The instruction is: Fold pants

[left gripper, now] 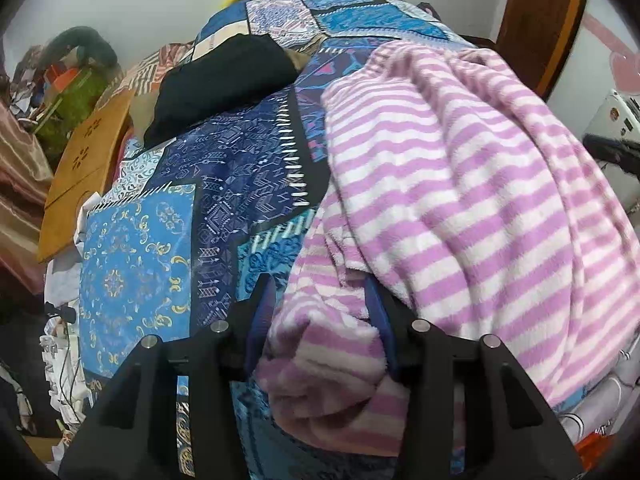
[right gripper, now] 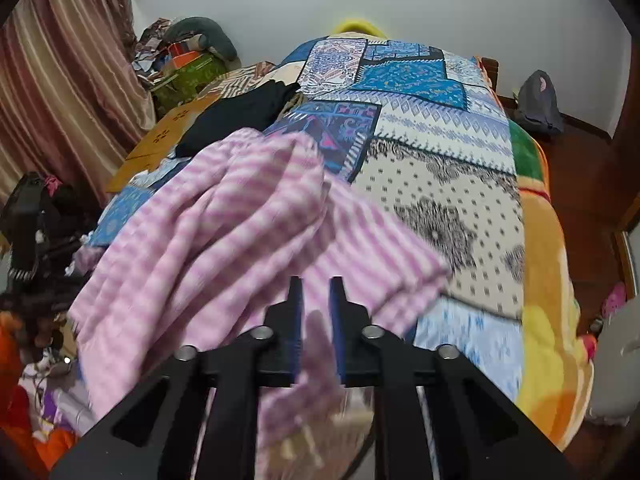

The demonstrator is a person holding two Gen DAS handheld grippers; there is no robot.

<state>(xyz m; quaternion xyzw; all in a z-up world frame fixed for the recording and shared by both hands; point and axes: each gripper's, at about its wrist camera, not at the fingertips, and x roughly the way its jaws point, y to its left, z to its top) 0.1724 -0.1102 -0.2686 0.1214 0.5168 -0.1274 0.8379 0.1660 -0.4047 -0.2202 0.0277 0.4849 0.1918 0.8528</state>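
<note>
Right up front in the left wrist view, the left gripper [left gripper: 320,300] has its jaws clamped on a thick bunched fold of the pink-and-white striped fleece pants [left gripper: 460,168]. The rest of the pants lies heaped across a bed with a blue patchwork bedspread [left gripper: 136,264]. The right gripper [right gripper: 316,292] has its jaws slightly parted, with a blurry strip of the fleece hanging loose between them. A black garment [left gripper: 224,80] lies further up the bed.

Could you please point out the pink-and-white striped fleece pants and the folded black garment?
Pink-and-white striped fleece pants [left gripper: 460,184]: left wrist view, middle of the spread fabric.
Folded black garment [left gripper: 224,80]: left wrist view, its top face.
</note>
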